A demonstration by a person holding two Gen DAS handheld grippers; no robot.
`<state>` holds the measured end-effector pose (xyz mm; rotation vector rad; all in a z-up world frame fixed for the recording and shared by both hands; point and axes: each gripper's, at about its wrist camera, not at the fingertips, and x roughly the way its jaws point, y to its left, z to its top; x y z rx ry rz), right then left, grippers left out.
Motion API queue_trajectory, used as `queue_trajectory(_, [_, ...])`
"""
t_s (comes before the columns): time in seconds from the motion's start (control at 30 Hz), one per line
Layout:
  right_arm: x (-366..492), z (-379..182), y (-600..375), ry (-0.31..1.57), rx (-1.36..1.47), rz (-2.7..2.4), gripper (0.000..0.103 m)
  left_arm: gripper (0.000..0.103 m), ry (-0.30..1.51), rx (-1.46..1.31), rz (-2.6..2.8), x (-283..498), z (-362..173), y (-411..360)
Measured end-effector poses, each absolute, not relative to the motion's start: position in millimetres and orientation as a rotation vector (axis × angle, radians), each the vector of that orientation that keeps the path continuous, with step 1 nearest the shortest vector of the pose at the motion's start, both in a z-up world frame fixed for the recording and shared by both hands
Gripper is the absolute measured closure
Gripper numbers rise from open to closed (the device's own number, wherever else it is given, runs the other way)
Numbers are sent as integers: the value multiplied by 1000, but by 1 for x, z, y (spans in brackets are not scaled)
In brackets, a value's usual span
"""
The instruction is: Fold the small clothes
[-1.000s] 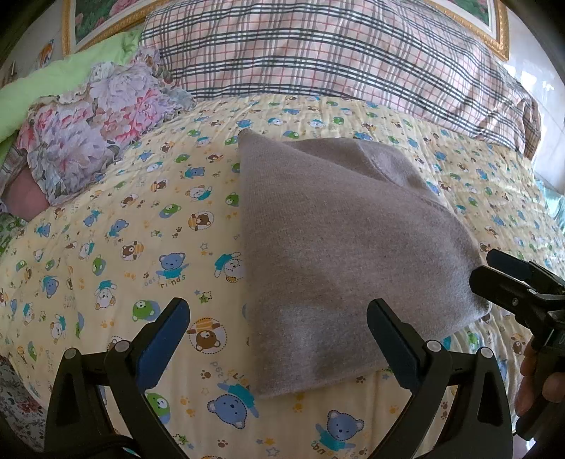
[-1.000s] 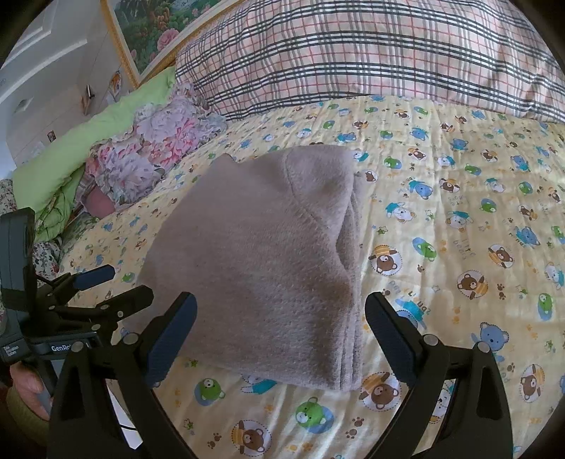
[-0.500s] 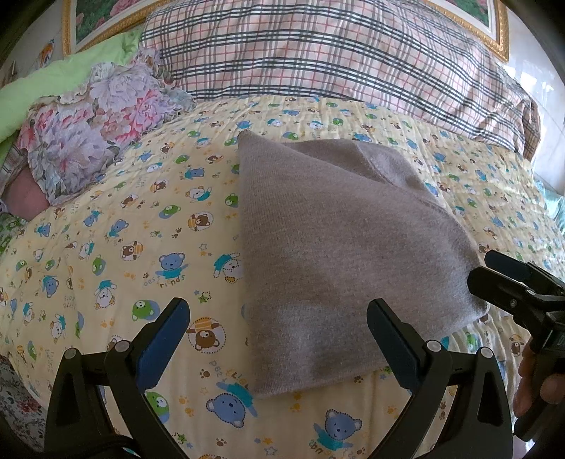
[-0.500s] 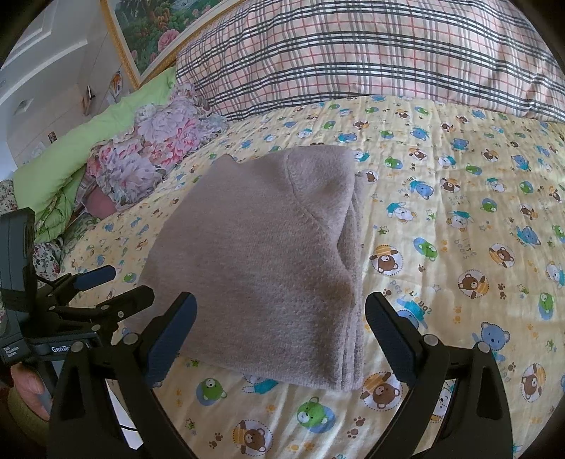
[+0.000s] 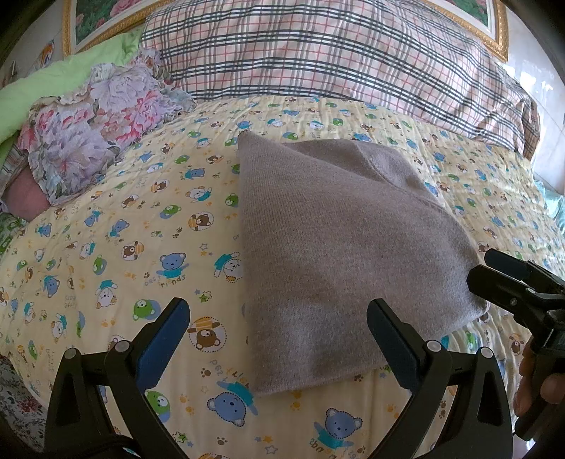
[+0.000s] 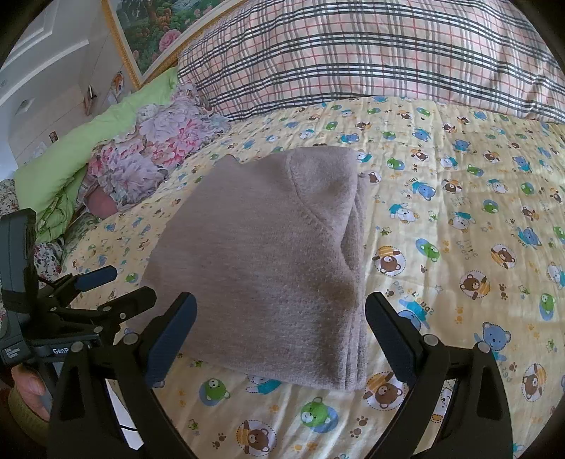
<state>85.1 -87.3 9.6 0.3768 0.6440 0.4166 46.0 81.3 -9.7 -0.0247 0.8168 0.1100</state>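
A grey-brown knit garment (image 5: 339, 254) lies folded into a thick stack on the yellow bear-print bedsheet (image 5: 116, 247). It also shows in the right wrist view (image 6: 268, 268), with its layered edges at the right side. My left gripper (image 5: 277, 330) is open and empty, held just before the garment's near left corner. My right gripper (image 6: 280, 326) is open and empty, held over the garment's near edge. Each gripper shows in the other's view: the right one (image 5: 494, 273) by the garment's right corner, the left one (image 6: 118, 284) by its left corner.
A plaid pillow (image 5: 335, 53) lies along the head of the bed. A floral ruffled cloth (image 5: 88, 134) and a green quilt (image 6: 88, 148) lie at the left. A framed picture (image 6: 159, 28) hangs behind. The bed edge is near the grippers.
Almost nothing differs. The garment lies in the same place and both grippers stay open, with only a slight drift of the views.
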Motion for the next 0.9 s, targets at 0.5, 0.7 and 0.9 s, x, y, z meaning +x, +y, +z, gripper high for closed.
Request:
queue_trajectory(0.5, [85, 10, -87, 643, 376, 418, 7, 2, 795, -12, 109, 42, -4, 84])
queue_trajectory(0.7, [85, 10, -87, 642, 378, 417, 7, 2, 794, -16, 107, 42, -3, 83])
queue_trajectory(0.9, [84, 11, -87, 643, 378, 418, 7, 2, 795, -15, 108, 42, -3, 83])
